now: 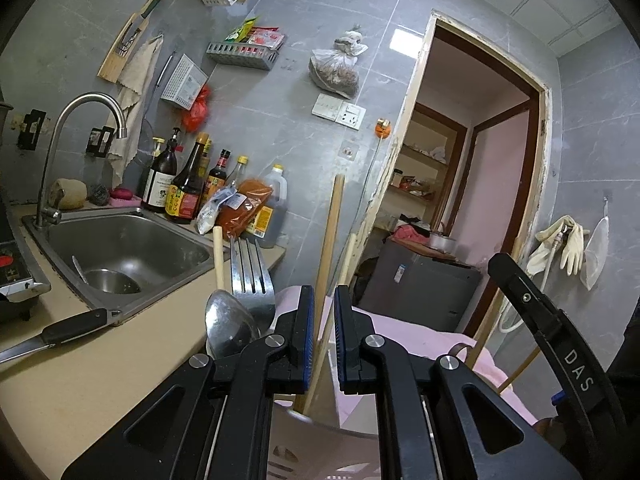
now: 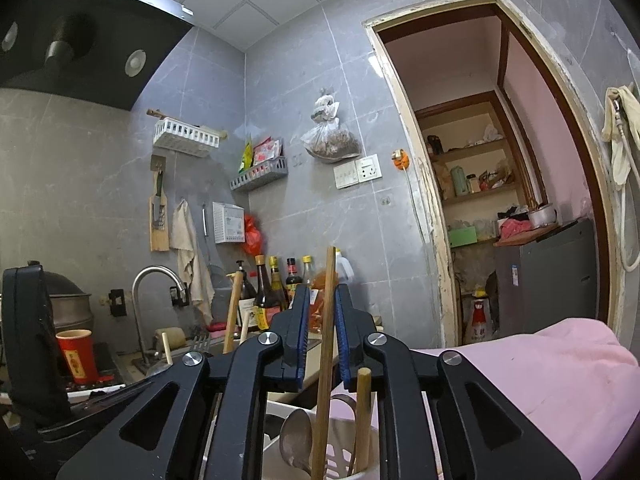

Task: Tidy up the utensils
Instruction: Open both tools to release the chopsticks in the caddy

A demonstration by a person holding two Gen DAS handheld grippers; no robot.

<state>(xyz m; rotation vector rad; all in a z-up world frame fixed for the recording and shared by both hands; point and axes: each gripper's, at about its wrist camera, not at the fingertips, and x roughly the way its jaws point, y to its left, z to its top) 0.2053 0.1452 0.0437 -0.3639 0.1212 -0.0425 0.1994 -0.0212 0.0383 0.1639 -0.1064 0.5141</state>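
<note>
My left gripper [image 1: 323, 332] stands over a pink utensil holder [image 1: 320, 440]; a wooden chopstick [image 1: 329, 240] rises between its blue pads, which sit slightly apart from it. A fork [image 1: 251, 276] and a spoon [image 1: 228, 324] stand in the holder just left of the fingers. My right gripper [image 2: 321, 344] is over a white utensil cup [image 2: 340, 452]; a wooden chopstick [image 2: 326, 320] stands between its pads with small gaps. Another wooden stick [image 2: 363, 412] and a spoon [image 2: 296, 436] stand in that cup. The right gripper's body [image 1: 560, 340] shows at the right of the left wrist view.
A black-handled knife [image 1: 60, 332] lies on the beige counter [image 1: 100, 380] by the steel sink [image 1: 132, 252]. Sauce bottles [image 1: 188, 188] line the back wall. A pink cloth [image 2: 560, 380] lies at the right. A red cup [image 2: 78, 356] stands by the stove.
</note>
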